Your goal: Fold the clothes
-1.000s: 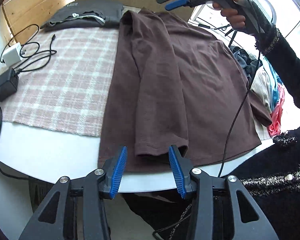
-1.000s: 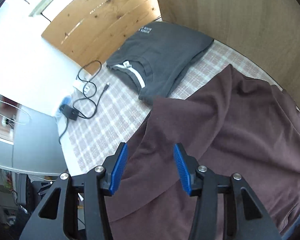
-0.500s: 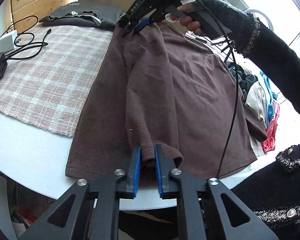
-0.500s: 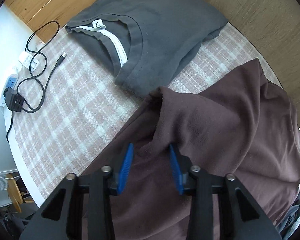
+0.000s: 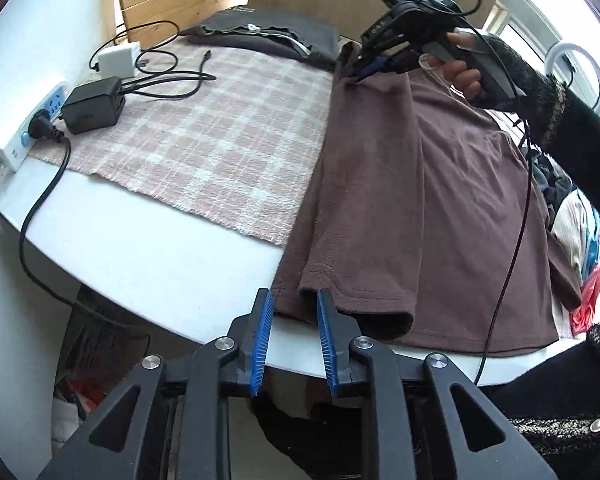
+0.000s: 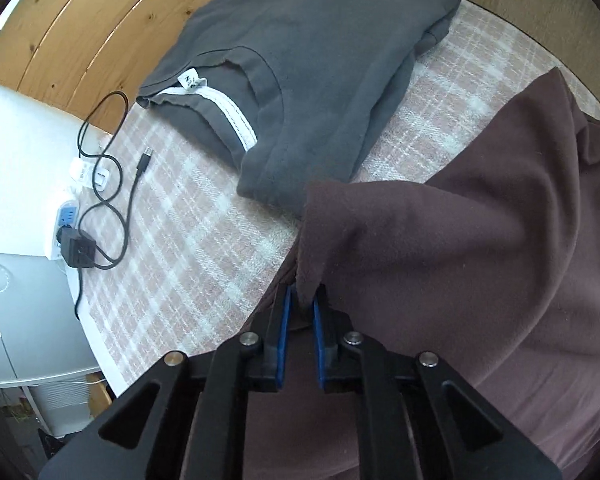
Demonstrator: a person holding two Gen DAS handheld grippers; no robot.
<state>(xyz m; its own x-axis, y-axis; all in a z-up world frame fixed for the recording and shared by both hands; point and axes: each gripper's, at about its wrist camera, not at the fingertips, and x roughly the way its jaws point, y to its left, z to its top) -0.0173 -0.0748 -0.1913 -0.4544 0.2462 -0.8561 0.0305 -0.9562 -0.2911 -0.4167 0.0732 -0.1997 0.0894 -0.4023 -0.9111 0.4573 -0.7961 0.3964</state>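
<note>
Left hand-held gripper sits at the near edge of the desk, and its blue pads are a little apart. I see the hem of the brown shirt just in front of them, at the sleeve cuff. Nothing is pinched between them. I think the cloth is just ahead of the pads, not inside.

Right hand-held gripper is far ahead of my left one, at the top of the brown shirt. Its pads are nearly together and they pinch a fold of the brown cloth near the shoulder. The fold stands up in a small peak in front of it.

Most of the brown shirt lies flat on the desk, partly on the checked cloth. A folded grey shirt rests just past my right hand-held gripper, touching the brown one.

I think the brown shirt is soft, light and floppy. It will sag and bunch if I hold only one spot. It looks a bit fuzzy, so it should not slip much. Good places to grab are the corners: shoulder up top, hem down low.
</note>
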